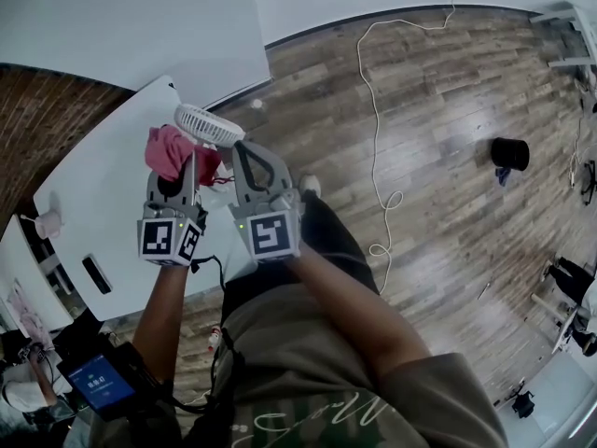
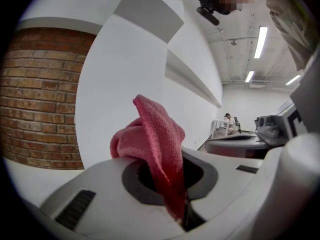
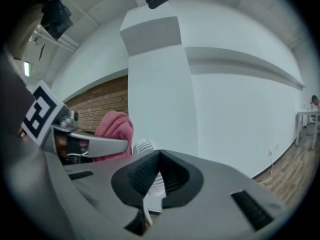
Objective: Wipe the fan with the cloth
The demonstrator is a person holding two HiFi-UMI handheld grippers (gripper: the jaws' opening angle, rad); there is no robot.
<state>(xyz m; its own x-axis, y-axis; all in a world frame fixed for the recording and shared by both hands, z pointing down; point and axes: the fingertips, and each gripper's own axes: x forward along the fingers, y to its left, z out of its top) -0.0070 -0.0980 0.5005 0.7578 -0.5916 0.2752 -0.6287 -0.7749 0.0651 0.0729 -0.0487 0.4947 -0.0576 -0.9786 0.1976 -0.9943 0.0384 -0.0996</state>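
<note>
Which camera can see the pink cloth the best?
The left gripper view. The pink cloth fills the middle, up close, pinched in the left gripper. The head view shows it small, bunched beside the white fan. The right gripper view shows only a pink lump behind the left gripper.

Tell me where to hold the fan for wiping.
Hold the fan by the thin part below its grille, coming from the person's side, as the right gripper does with shut jaws. That likely leaves the round grille free for the cloth in the left gripper.
</note>
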